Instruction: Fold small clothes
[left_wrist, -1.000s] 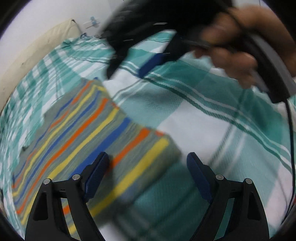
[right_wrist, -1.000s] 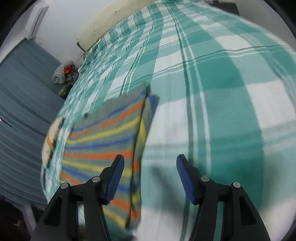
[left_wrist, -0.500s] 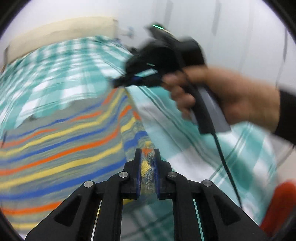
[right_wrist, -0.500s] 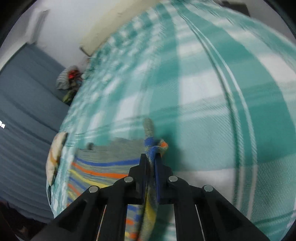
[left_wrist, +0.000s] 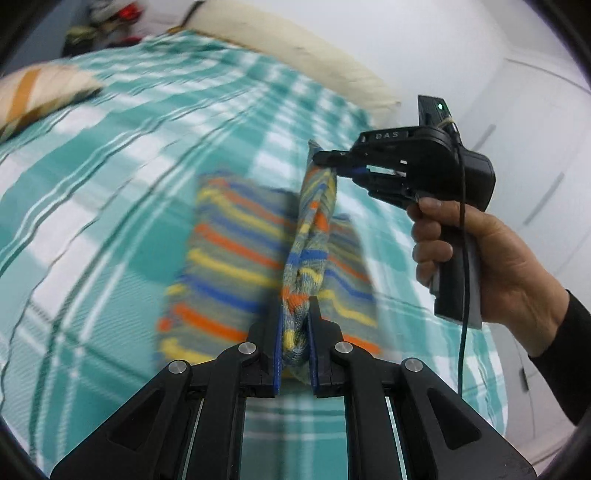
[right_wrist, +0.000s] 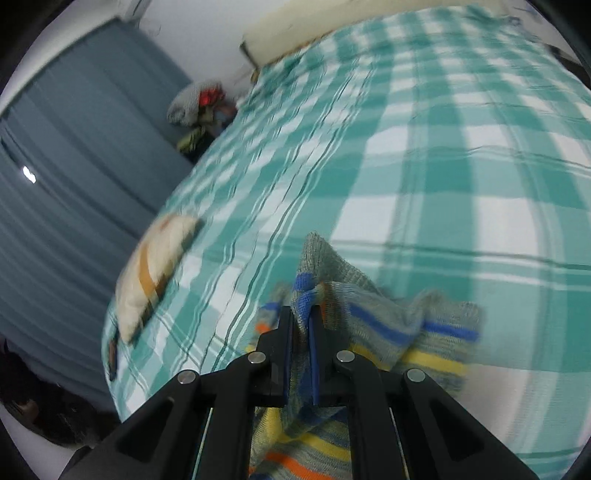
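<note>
A grey knit garment (left_wrist: 236, 254) with orange, yellow and blue stripes is lifted off the green-and-white checked bedspread (left_wrist: 110, 177). My left gripper (left_wrist: 294, 332) is shut on one edge of it. My right gripper (right_wrist: 300, 328) is shut on the opposite corner of the garment (right_wrist: 388, 328); it also shows in the left wrist view (left_wrist: 328, 162), held by a hand at the right. The cloth hangs stretched between the two grippers, and its lower part drapes toward the bed.
A cream pillow (right_wrist: 155, 273) with a brown stripe lies near the bed's left edge. Blue curtains (right_wrist: 74, 166) and a pile of clothes (right_wrist: 199, 107) stand beyond the bed. A cream headboard (left_wrist: 295, 55) runs along the far edge.
Both grippers were open over the flat garment one second ago. They closed on its edge and have now lifted it off the bedspread.
</note>
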